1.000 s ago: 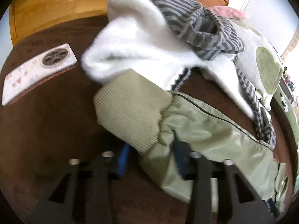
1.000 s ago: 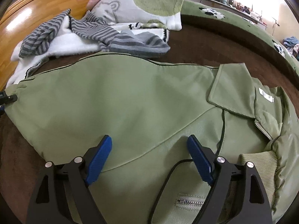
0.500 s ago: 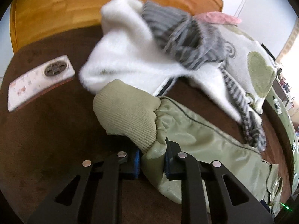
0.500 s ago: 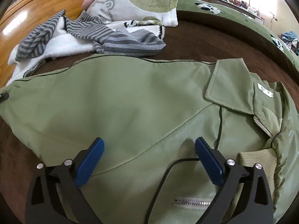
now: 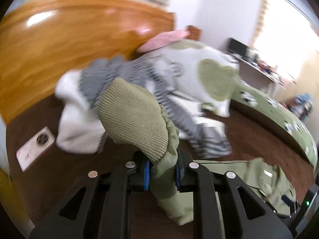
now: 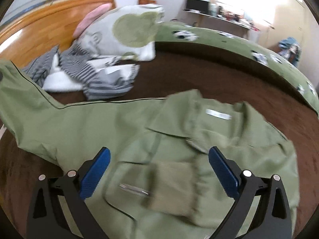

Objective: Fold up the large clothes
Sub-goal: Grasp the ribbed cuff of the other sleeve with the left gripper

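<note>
Lifted since prev frame: left hand-held gripper (image 5: pixel 161 174) pinching 1 green jacket (image 6: pixel 123 131) sleeve cuff (image 5: pixel 132 117), raised; right hand-held gripper (image 6: pixel 158 172) spread wide over jacket body on bed (image 6: pixel 199 79).

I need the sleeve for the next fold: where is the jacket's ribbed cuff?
In the left wrist view the ribbed cuff stands centre frame, just beyond the left tool pinching the sleeve, in front of the striped clothes.
</note>
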A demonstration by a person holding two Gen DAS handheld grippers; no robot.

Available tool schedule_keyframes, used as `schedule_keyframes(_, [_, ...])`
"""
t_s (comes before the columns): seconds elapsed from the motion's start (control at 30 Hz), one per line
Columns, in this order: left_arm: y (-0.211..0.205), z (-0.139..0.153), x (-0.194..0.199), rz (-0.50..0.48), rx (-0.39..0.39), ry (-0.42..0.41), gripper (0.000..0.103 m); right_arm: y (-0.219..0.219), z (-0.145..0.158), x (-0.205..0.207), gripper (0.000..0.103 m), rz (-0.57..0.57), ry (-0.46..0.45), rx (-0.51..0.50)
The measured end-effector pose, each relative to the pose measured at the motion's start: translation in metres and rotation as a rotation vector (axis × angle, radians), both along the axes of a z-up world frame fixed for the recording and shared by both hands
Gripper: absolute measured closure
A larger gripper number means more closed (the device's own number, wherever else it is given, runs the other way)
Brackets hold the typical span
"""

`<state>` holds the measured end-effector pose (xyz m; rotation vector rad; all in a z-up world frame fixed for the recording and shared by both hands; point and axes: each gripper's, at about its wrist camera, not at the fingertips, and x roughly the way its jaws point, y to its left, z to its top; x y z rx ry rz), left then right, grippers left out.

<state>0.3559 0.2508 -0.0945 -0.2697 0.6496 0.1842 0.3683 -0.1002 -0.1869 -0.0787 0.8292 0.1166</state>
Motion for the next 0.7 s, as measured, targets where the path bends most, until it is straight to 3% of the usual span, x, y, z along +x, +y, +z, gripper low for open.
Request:
schedule_keyframes(0.17, [-0.082,0.044,0.0,-0.173,0.009,-0.043,0.082,-0.058,0.013,-0.022,0.006,-0.083,0.006,-0.02])
schedule_keyframes(0.37, [-0.182,0.06,-0.002,-0.356,0.03,-0.061,0.082,-0.13,0.02,-0.047,0.006,-0.211,0.002,-0.007])
schedule_keyframes(0.53, [-0.255,0.05,-0.004,-0.468,0.046,-0.045,0.082,-0.19,0.025,-0.061,0.006,-0.319,-0.009,0.029])
schedule_keyframes(0.7, [-0.33,0.013,-0.006,-0.566,0.054,0.013,0.082,-0.235,0.029,-0.075,0.006,-0.366,-0.027,0.001])
